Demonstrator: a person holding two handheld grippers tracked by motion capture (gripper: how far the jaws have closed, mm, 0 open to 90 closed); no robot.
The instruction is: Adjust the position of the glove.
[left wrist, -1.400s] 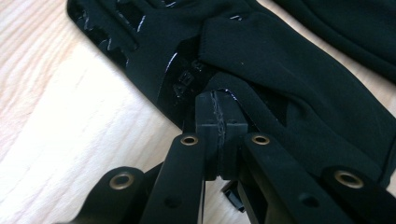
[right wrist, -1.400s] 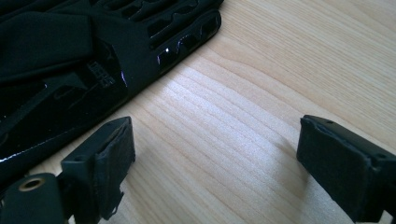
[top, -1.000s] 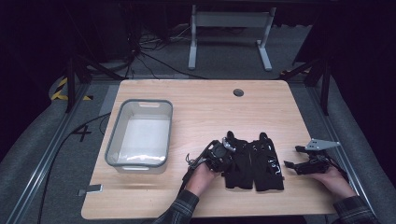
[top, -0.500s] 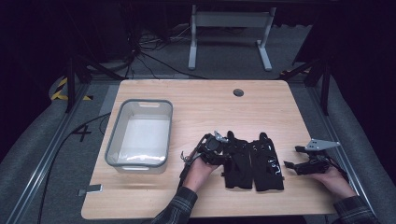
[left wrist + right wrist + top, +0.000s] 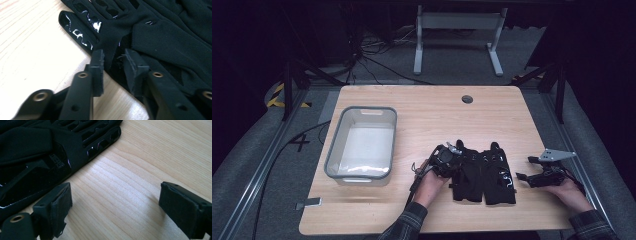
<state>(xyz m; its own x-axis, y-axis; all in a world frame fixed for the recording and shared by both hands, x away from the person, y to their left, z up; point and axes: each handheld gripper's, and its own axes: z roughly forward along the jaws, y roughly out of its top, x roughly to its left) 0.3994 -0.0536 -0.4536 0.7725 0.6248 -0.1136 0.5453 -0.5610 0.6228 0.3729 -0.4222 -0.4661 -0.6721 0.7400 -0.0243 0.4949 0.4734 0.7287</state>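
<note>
Lower centre of the high view: a pair of black gloves [image 5: 484, 175] lies flat on the wooden surface [image 5: 427, 110], side by side, fingers pointing to the upper frame. The left gripper [image 5: 448, 161], held by the left hand [image 5: 429, 182], sits at the left edge of the left-hand glove. In the left gripper view its jaws stand slightly apart, astride a fold of black fabric at the glove's edge [image 5: 113, 53], not yet pressed together on it; whether the pads already touch the cloth cannot be told. At the lower right of the high view the right gripper [image 5: 542, 176] rests in the right hand [image 5: 569, 192], near the right-hand glove but apart from it. In the right gripper view its jaws are wide apart over bare wood, with the glove's slotted, glossy-trimmed edge [image 5: 75, 150] at the upper left.

Handling judgement: the gloves look light, soft and limp, so they will drape and may drag their neighbour. A pinch on a raised edge or cuff fold should hold better than one on the shiny patches, which may be slippery.

Left of the high view, farther up: an empty grey bin [image 5: 362, 144]. Near the far edge of the surface: a round cable hole [image 5: 467, 99].
</note>
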